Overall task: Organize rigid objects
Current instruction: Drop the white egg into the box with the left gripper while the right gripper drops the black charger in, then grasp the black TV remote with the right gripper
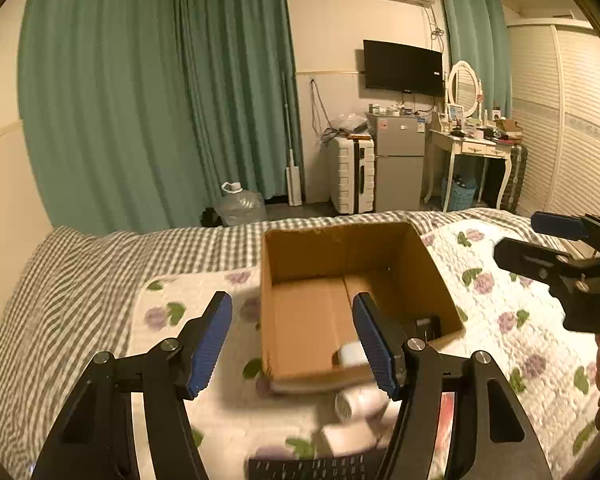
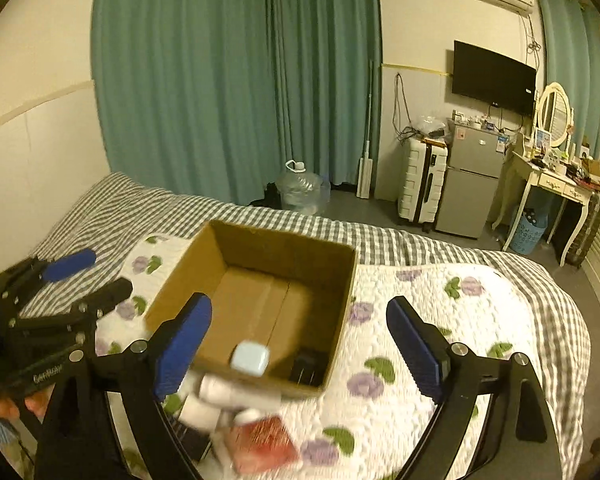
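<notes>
Both grippers are held spread wide and empty: left gripper, right gripper. The cardboard box sits on the floral quilt; a pale blue cube and a black object are seen inside. White bottles and a red packet lie just outside its near wall.

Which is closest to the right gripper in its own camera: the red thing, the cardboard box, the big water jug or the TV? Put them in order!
From the right gripper, nearest first:
1. Red thing: on the quilt, just below the fingers.
2. Cardboard box: open, on the bed just ahead.
3. Water jug: on the floor past the bed, by the curtain.
4. TV: on the far wall, upper right.
</notes>
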`<state>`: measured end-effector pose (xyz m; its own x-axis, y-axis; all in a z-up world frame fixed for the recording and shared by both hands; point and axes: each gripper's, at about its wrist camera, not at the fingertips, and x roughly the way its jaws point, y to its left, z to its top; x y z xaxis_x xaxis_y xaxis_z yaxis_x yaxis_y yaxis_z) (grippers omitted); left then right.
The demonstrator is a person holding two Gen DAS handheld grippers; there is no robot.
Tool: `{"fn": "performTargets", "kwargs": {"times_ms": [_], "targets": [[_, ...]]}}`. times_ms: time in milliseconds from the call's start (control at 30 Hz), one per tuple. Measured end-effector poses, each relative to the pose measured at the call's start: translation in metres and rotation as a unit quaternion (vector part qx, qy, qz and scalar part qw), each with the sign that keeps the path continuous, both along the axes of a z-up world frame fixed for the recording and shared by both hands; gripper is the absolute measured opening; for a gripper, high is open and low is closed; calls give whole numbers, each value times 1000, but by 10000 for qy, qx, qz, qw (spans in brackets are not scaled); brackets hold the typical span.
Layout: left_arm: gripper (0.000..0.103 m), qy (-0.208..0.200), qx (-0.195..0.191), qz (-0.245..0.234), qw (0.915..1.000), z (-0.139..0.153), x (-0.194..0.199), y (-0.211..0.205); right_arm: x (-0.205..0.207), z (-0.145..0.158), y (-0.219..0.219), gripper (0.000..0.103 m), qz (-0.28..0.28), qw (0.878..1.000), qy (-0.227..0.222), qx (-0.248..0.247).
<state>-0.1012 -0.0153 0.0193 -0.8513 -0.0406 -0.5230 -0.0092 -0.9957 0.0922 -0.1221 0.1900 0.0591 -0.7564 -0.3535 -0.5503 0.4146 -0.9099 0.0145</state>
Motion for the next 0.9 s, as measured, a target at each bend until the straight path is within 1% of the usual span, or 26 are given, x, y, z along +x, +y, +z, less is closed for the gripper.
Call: {"fn": "performTargets", "kwargs": {"times_ms": [67,133,200,333,400,433,533,633,767,833,900], "targets": [[66,-69,-27,91,9999,-3,13,-4,17,-6,-4,90,152,9999,-20,78],[66,-190,-31,256,9995,-13,25,-13,31,-17,-10,90,347,9992,-95,174],[66,-371,-6,388,9986,-29,37,-21,41,-36,-21,90,532,9979,-237,289],[66,-760,90,624,9951,-67,54,-35,51,-83,-48,90,911,9924,-662,489],[66,-969,73,761,9924,-91,58,-43,55,-110,-65,90,1149,9873,-874,667],[66,-1039,50,813,9912,-98,58,-46,55,-124,-76,90,1299,9838,-968,766],[66,-1319,57,972,9865,-124,57,-58,55,-154,-105,90,1609,9741,-1127,1118],[66,-1382,138,1071,9845,-134,56,-73,55,-175,-129,86,1844,9651,-1125,1477],[66,-1402,214,1194,9827,-141,54,-87,46,-197,-157,83,2091,9517,-1196,1905],[66,-1452,286,1250,9811,-145,53,-94,42,-204,-164,81,2083,9494,-1173,2039],[66,-1498,359,1284,9797,-149,52,-100,40,-208,-169,77,2028,9500,-1057,2124]]}}
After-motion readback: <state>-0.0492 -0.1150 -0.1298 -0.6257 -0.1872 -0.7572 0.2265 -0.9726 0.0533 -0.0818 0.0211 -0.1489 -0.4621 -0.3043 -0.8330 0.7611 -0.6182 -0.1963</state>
